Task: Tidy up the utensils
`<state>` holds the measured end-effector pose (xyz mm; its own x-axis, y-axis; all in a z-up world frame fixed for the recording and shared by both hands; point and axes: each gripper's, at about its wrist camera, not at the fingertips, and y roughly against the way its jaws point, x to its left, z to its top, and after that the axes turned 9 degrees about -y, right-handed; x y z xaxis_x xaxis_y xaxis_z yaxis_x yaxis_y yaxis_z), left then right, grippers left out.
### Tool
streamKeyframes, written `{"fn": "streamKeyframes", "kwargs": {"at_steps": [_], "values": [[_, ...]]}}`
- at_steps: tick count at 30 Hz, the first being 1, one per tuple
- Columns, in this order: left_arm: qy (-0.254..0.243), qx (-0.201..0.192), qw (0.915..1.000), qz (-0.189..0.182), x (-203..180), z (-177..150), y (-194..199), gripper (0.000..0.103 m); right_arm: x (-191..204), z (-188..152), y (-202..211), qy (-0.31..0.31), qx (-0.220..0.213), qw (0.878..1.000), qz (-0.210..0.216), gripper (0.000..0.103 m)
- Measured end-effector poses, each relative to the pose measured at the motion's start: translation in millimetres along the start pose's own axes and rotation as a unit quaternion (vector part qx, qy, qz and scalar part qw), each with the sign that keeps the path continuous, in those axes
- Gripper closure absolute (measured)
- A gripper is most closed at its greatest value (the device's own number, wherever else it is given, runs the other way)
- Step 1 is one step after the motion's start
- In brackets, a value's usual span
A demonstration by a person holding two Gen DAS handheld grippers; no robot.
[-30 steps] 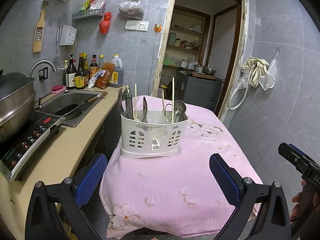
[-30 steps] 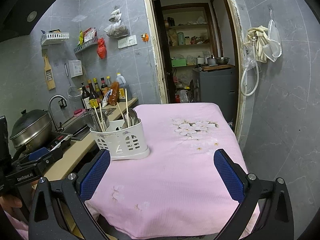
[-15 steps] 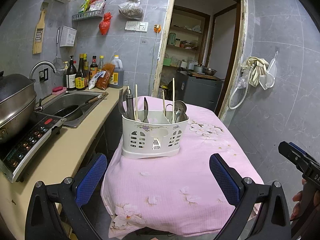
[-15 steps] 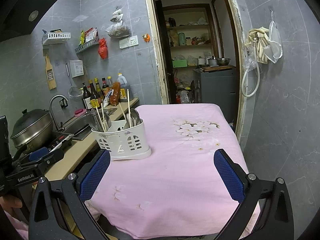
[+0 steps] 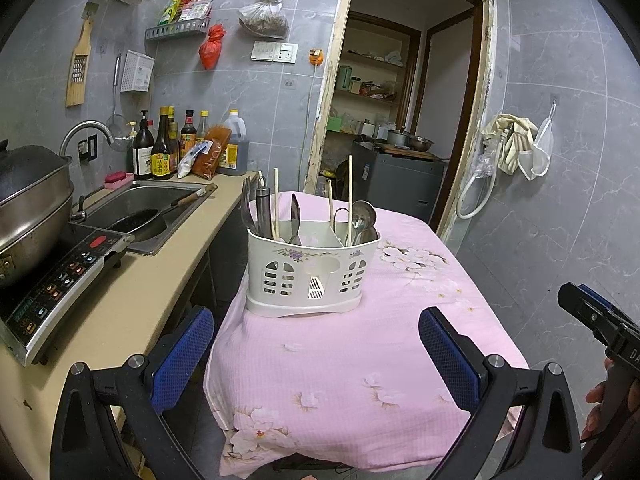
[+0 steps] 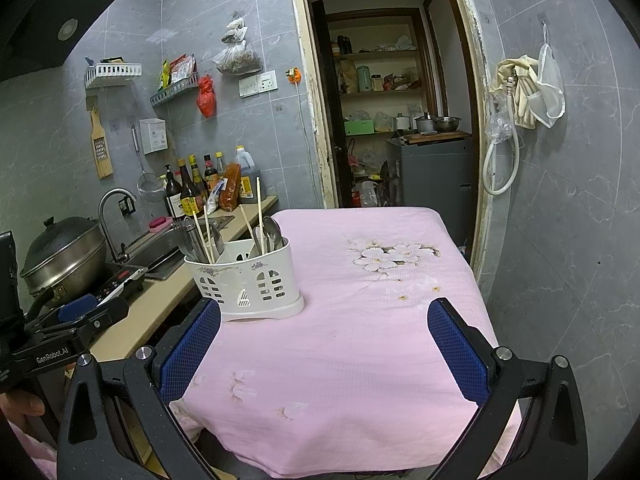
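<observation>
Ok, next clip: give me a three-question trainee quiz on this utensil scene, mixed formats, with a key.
1. True or false: the left gripper is shut on a chopstick.
2. Multiple choice: the white utensil caddy stands on A) the pink floral tablecloth, B) the beige counter, C) the induction cooker.
3. Fill in: in the left wrist view, the metal spoons sit in the caddy's ____ compartment.

Key:
1. False; both it and the right gripper are open and empty.
2. A
3. Right; the fork and a chopstick stand in the left one.
</observation>
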<state>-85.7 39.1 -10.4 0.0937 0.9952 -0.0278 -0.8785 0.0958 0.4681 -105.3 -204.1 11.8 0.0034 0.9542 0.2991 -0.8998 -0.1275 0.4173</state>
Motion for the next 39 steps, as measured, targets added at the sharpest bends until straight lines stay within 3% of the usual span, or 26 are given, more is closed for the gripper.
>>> {"fn": "streamKeyframes", "kwargs": {"at_steps": [39], "values": [[0.004,0.001,1.0000,0.001,3.6,-2.2,2.7,0.000,0.5,0.3,3.3,0.002,0.002,1.000,0.000,0.001]]}}
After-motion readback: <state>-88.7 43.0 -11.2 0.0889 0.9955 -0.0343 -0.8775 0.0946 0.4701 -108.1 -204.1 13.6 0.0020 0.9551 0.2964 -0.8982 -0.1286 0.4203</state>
